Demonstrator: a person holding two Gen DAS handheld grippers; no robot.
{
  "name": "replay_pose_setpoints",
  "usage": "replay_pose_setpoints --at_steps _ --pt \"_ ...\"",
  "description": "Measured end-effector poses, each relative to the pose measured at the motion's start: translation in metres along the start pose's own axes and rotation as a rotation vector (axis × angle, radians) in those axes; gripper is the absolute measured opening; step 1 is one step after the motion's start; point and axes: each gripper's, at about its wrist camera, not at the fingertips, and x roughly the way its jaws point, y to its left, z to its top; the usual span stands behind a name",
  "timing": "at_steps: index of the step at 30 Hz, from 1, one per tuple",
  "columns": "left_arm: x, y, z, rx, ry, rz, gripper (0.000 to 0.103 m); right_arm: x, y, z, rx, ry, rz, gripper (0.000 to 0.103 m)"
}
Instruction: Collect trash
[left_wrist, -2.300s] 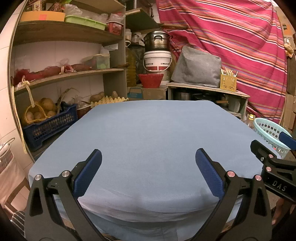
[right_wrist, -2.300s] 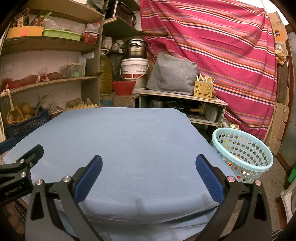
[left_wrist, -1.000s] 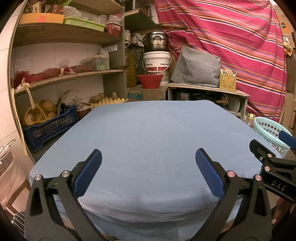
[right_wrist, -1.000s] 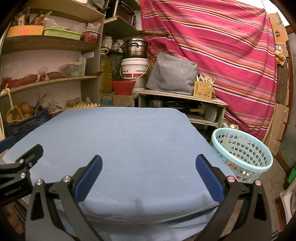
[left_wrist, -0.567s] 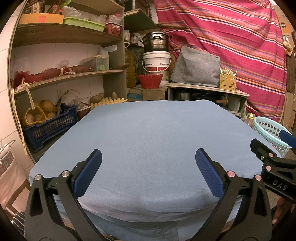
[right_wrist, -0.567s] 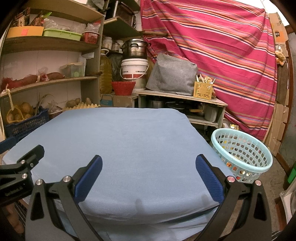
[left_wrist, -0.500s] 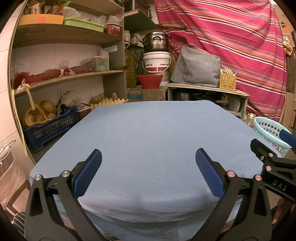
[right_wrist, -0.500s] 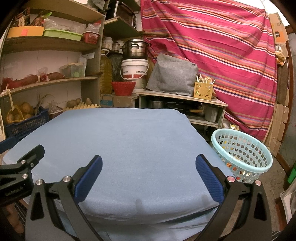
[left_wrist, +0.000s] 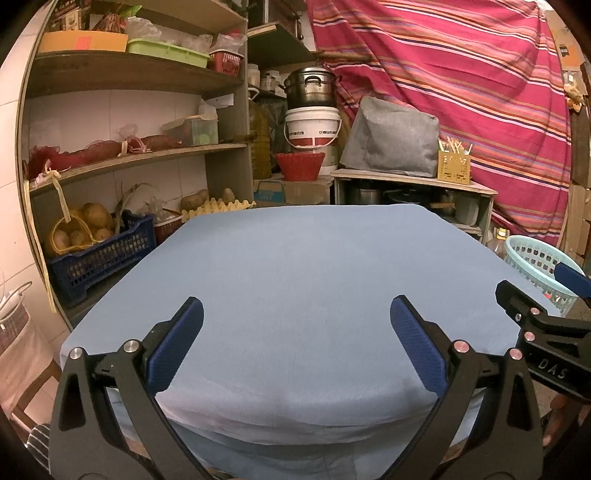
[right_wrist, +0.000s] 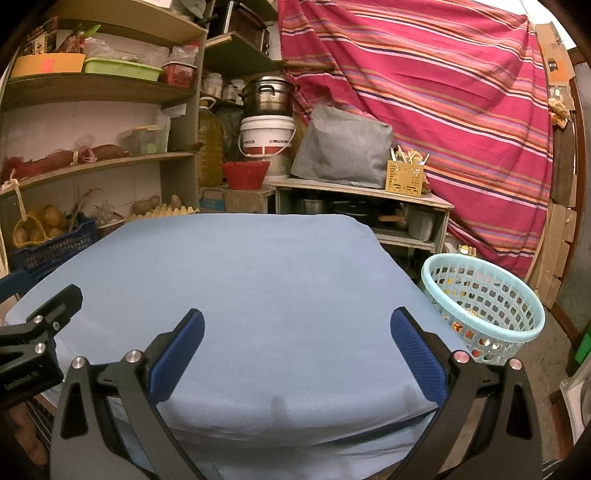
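Observation:
A light blue plastic basket (right_wrist: 484, 299) stands on the floor right of the blue-covered table (right_wrist: 266, 280) and holds colourful scraps. It also shows at the right edge of the left wrist view (left_wrist: 535, 262). No trash lies on the table's cloth (left_wrist: 306, 280). My left gripper (left_wrist: 295, 314) is open and empty over the table's near edge. My right gripper (right_wrist: 295, 321) is open and empty over the near edge too. Each gripper's side shows in the other's view.
Wooden shelves (left_wrist: 122, 158) with a blue crate of potatoes (left_wrist: 99, 251) stand to the left. A low shelf unit (right_wrist: 362, 192) with a grey bag, a white bucket (right_wrist: 267, 138) and a pot stands behind. A striped cloth (right_wrist: 443, 92) hangs at the back right.

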Motion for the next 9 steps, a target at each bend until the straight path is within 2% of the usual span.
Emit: replay_pose_setpoints --at_steps 9 --pt "-0.0001 0.0005 -0.0002 -0.003 0.012 -0.007 0.098 0.0005 -0.0034 0.0005 -0.002 0.003 -0.001 0.098"
